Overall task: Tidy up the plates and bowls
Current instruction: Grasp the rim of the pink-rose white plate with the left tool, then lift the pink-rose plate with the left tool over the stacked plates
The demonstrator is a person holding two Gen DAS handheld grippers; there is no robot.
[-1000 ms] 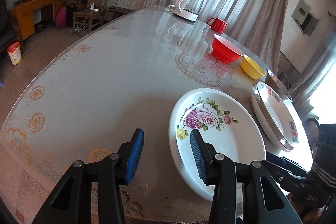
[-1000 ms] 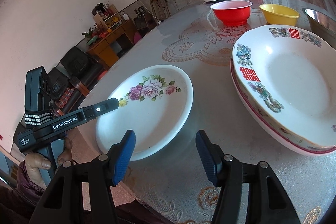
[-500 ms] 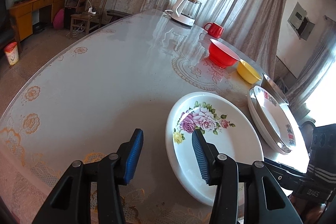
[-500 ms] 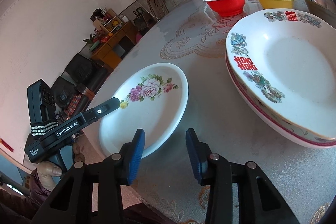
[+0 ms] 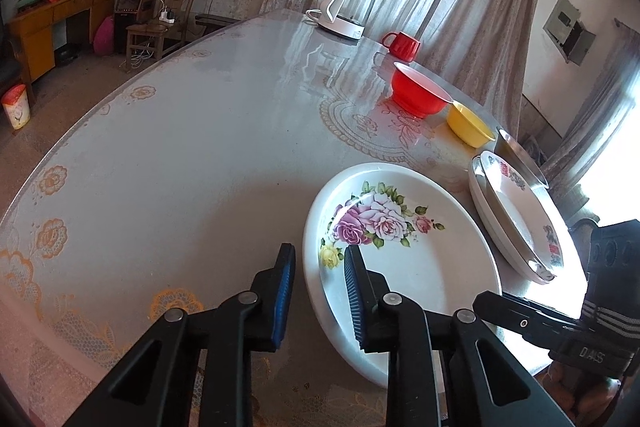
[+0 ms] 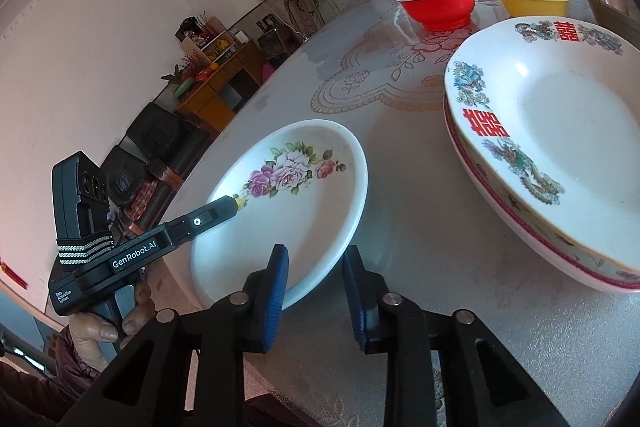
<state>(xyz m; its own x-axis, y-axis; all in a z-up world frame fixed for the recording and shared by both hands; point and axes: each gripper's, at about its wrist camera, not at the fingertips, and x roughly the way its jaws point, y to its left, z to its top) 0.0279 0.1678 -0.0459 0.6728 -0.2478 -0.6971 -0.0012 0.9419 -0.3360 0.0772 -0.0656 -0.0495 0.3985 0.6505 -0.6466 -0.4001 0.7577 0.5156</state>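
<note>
Two claws closing | left claw (image 5: 318,259); right claw (image 6: 314,261) | each straddles flowered plate (image 5: 420,267) rim

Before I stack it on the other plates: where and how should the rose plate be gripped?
By its raised rim at the near edge, claws coming in low from opposite sides. The rose plate lies flat and shallow, so only the rim gives purchase. Left claw and right claw already straddle it, closing.

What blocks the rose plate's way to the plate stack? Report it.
Nothing visible: bare table lies between the rose plate and the plate stack. Both hand-held grippers, left and right, are closing astride its rim.
</note>
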